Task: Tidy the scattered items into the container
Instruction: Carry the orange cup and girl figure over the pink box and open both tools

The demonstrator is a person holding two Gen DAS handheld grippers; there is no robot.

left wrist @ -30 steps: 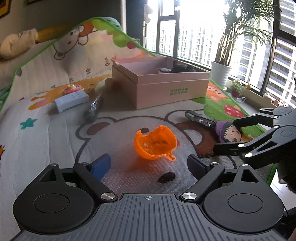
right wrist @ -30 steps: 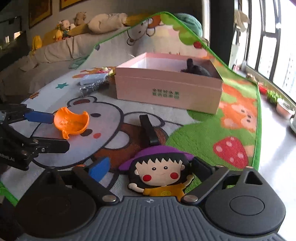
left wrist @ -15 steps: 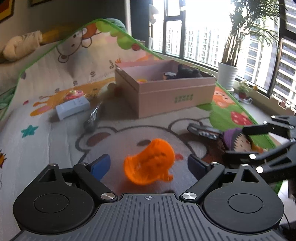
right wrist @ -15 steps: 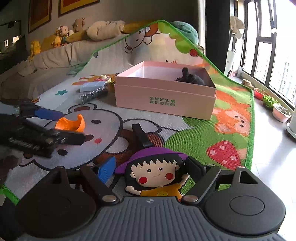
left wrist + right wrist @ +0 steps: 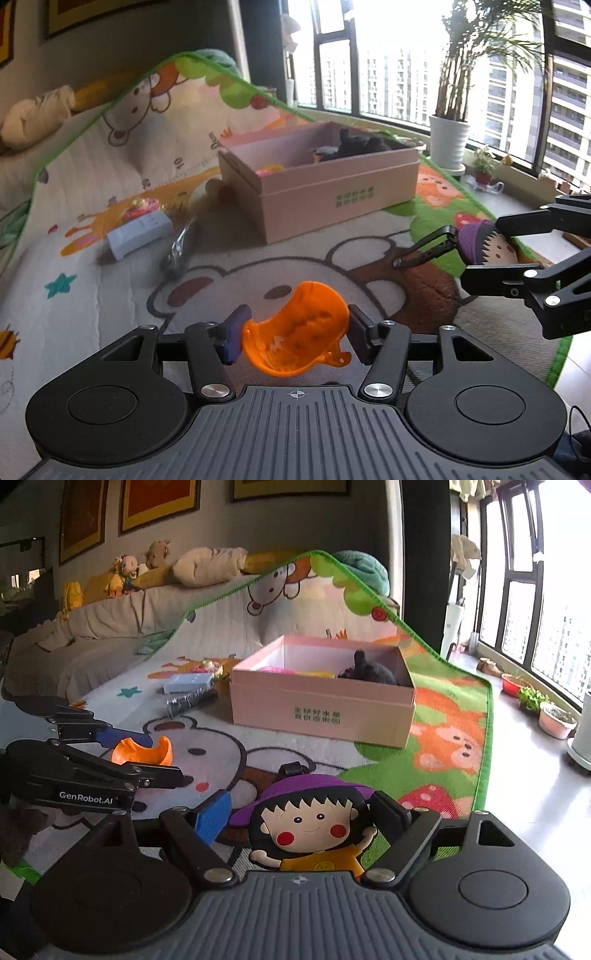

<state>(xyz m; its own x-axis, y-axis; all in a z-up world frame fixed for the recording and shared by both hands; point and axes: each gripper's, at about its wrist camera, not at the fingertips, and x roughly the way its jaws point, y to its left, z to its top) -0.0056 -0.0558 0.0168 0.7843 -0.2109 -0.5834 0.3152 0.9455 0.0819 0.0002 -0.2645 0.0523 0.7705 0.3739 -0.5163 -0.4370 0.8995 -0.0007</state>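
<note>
A living room with tall windows, a potted palm and a cloth-draped sofa holds a cartoon play mat (image 5: 110, 280) spread over the floor and up the sofa front. Toward the mat's far, window-side edge stands the pink box (image 5: 321, 709), open-topped, its long side running across the right wrist view; a dark plush toy (image 5: 369, 672) lies inside at its right end.

The left gripper (image 5: 295, 332) points forward and downward over the bear print in the middle of the mat. Its jaws are closed tight on the orange plastic shell (image 5: 299, 332), one pad on each side; the shell's hollow faces the camera and its long axis runs across, pad to pad.

The right gripper (image 5: 299, 812), off toward the mat's window-side edge, is also angled downward. Its jaws stand wide, pads pressed on either side of the flat cartoon girl figure (image 5: 310, 830), which is upright, purple hat pointing away from the camera, with a black clip (image 5: 424, 251) hanging beyond it.

Left of the box, on the mat, lie a pale blue-grey box (image 5: 140, 232) and a dark wrapped item (image 5: 181, 247).
</note>
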